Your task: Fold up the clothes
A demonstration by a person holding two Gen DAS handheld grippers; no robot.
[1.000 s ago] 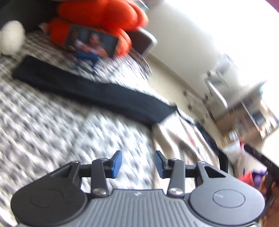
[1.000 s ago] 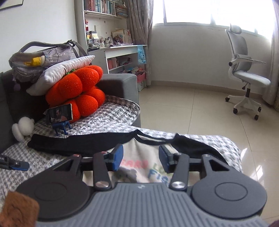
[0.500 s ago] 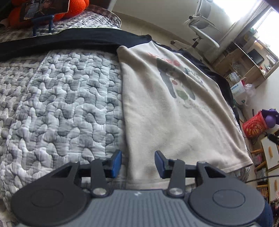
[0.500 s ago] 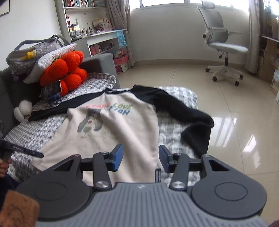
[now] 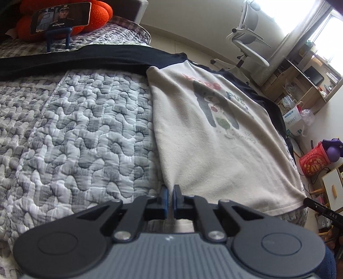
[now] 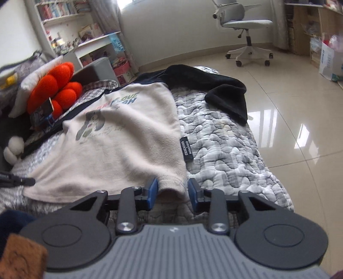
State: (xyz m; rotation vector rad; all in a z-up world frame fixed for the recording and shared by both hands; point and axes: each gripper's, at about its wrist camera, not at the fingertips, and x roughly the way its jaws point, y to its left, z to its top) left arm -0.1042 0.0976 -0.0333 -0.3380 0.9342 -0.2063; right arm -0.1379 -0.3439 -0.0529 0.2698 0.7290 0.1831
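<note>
Printed on shirt [image 6: 120,137], frame centre: "LOVE" partly legible. Lettering on black tag [image 6: 186,148] at its hem too small to read.

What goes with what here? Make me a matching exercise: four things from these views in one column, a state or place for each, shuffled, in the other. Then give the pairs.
Column 1
1. left claw
2. right claw
3. phone
4. black sleeve

Column 2
A. propped on a small blue stand in front of the orange cushion
B. open, one finger on each side of the shirt's hem corner
C. draped over the quilt's edge on the office chair's side
D. shut on the shirt's hem

Pairs: 1-D, 2-B, 3-A, 4-C
</note>
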